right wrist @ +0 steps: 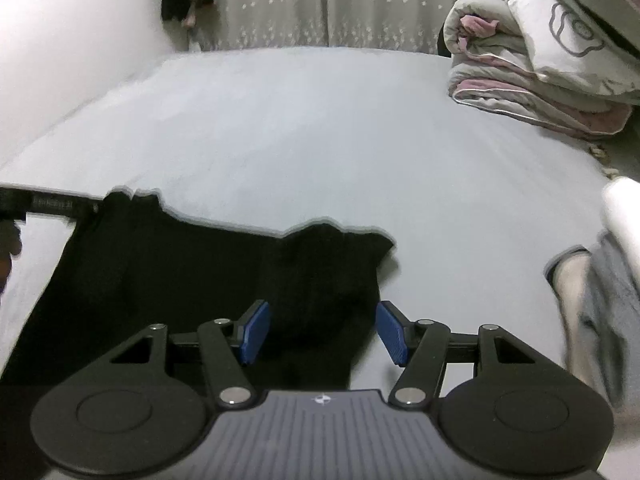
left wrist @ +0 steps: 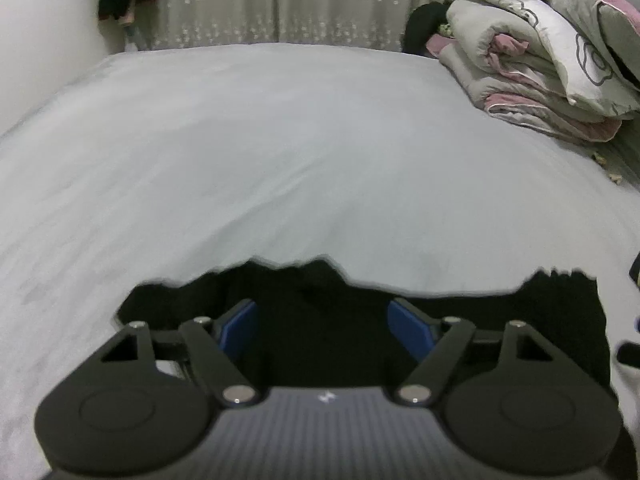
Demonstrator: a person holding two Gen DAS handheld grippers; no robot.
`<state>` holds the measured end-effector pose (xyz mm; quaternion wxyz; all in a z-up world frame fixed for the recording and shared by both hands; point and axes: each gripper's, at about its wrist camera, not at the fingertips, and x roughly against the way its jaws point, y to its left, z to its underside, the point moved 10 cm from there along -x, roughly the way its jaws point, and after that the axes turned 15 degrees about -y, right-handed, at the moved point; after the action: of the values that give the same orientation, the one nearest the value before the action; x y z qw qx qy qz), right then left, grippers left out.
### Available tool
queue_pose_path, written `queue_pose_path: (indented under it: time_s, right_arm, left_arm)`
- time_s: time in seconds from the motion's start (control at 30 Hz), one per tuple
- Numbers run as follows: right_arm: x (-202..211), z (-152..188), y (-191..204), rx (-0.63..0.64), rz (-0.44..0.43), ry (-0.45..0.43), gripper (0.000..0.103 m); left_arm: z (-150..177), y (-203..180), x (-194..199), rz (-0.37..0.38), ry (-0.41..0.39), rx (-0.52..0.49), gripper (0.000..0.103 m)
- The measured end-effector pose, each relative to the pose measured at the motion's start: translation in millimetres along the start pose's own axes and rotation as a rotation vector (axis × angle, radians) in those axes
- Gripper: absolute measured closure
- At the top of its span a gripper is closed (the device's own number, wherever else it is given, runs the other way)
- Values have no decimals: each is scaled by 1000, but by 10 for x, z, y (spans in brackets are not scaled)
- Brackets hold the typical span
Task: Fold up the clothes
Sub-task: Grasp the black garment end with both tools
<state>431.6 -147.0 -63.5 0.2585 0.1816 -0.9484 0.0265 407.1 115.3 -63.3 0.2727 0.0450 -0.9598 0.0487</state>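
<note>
Risk first: both tongs gaping over a limp black garment (right wrist: 208, 280) w/ nothing clamped. Left gripper (left wrist: 322, 324) spread wide, blue pads apart, dark cloth beneath and between them but no pad pressing on it. Right gripper (right wrist: 320, 332) likewise open, straddling the garment's right-hand border – one pad over cloth, the other over bare sheet.

Could go wrong from here:
- closing on a single layer only, so the fold drags crooked; cause – layers impossible to tell apart in that solid black
- pinching bed sheet (right wrist: 320, 120) along w/ the cloth, esp. on the right where the pad hangs over bare sheet
- uneven lift by the two hands, leaving the far hem skewed

Garment: flat-ish, spread along the near edge of the bed, far border wavy and ragged-looking (partly motion blur), a raised hump near its right end. No seams or sleeves readable.

Elsewhere: folded quilt stack (right wrist: 540, 68) at the far right corner, well apart. Grey clothing (right wrist: 600, 312) at the right edge, near but not touching.
</note>
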Motion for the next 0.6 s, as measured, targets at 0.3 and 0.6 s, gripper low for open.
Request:
queue_pose_path:
  time_s: [0.3,0.6]
  right_arm:
    - [-791,-171,-260,-139,85,-149,44]
    - [-943,-8,-174,-11,69,-135,45]
  left_arm:
    - [36,395,-271,-203,-167,-54,25]
    - [254,487,-442,-73,-156,4,36]
